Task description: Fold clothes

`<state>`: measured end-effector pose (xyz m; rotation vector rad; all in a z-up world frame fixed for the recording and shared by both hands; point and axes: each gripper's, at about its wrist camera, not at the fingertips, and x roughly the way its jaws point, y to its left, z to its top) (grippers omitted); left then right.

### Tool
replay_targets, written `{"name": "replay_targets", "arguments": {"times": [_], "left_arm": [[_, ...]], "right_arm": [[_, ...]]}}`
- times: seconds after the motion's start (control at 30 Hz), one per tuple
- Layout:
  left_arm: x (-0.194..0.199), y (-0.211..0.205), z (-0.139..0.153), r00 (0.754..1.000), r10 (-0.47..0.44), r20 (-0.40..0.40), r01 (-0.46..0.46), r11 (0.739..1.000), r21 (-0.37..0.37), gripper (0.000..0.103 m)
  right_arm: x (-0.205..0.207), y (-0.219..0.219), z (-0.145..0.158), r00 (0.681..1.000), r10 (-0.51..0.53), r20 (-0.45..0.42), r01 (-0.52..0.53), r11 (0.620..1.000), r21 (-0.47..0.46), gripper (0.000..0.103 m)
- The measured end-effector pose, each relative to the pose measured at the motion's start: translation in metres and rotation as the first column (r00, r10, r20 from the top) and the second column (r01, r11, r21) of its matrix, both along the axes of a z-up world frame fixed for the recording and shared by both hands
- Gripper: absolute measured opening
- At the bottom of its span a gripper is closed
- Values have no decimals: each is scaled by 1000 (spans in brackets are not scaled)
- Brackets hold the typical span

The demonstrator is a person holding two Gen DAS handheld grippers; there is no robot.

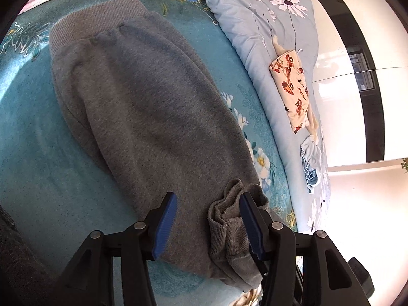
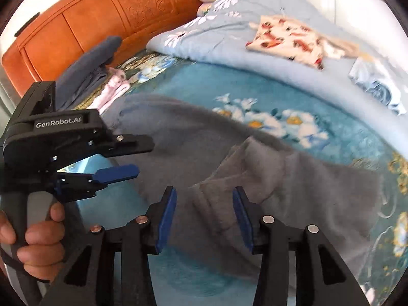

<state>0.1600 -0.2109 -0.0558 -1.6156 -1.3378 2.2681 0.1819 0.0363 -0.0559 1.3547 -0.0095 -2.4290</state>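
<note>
**Two grippers wide over grey trousers**

I see the grey trousers lying flat mid-bed on the teal blanket. My left gripper gapes wide at the bunched cuff; my right gripper is likewise wide, holding nothing.

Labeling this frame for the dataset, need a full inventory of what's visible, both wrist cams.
grey sweatpants: 1, grey, laid flat on the bed, ribbed cuffs bunched near the left claw
bed blanket: 1, teal floral, under the sweatpants
quilt: 1, light blue with daisies, far side of the bed
patterned cloth: 1, cream with red print, on the quilt
pink garment: 1, pink, near the headboard
headboard: 1, orange-brown
left claw: open, over the cuffs
right claw: open, above the sweatpants
</note>
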Motion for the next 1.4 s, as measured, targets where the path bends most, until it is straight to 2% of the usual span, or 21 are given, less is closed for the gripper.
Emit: {"name": "replay_targets", "arguments": {"times": [0.1,0.2,0.33,0.43,0.5,0.57,0.67,0.73,0.87,0.93,1.03,1.07,1.1,1.17,1.23,1.3,1.4], "left_arm": [[-6,14,-1,997,-76,5,76,997,-2,55],[-13,38,-3,981,-194,11,194,981,-5,56],[-20,66,-5,947,-320,21,320,947,-20,56],[-23,67,-16,943,-327,62,327,945,17,56],[-21,62,-20,951,-301,70,297,953,57,55],[-14,58,-20,959,-279,46,273,956,108,55],[-15,55,-21,962,-271,30,263,953,152,54],[-13,46,-21,974,-223,39,215,964,156,54],[-4,5,-1,1000,-18,4,18,994,104,55],[-7,-22,15,996,83,-28,-80,992,95,56],[-13,-75,42,970,232,-77,-227,972,68,56],[-17,-94,47,960,272,-65,-268,962,60,58],[-19,-112,48,952,304,-20,-303,952,42,59],[-22,-147,44,932,345,111,-345,938,-15,62],[-21,-175,28,912,342,228,-331,940,-88,62],[-38,-168,1,897,332,290,-296,941,-163,62],[-48,-160,-47,883,294,366,-205,943,-262,62]], "right_arm": [[-15,29,-14,986,-142,82,146,988,-52,47],[-21,60,-24,947,-278,162,303,939,-164,47],[-27,78,-25,934,-310,180,342,921,-187,47],[-30,87,-27,929,-307,205,350,910,-224,47],[-31,89,-30,925,-303,229,359,895,-265,47],[-31,86,-33,928,-273,254,346,884,-314,47],[-33,79,-42,927,-230,297,333,869,-366,47],[-33,74,-46,925,-210,318,329,863,-385,50],[-32,64,-49,927,-166,336,301,865,-401,50],[-31,65,-49,928,-174,330,303,866,-398,50],[-31,70,-50,919,-185,348,326,853,-407,50],[-31,71,-49,918,-188,349,329,853,-405,49],[-32,71,-47,918,-189,348,327,858,-397,49],[-34,69,-45,917,-198,347,328,868,-372,50],[-35,68,-43,915,-203,349,333,869,-367,49],[-36,66,-43,913,-203,354,336,866,-370,49],[-38,60,-41,918,-183,351,311,882,-353,50]]}}
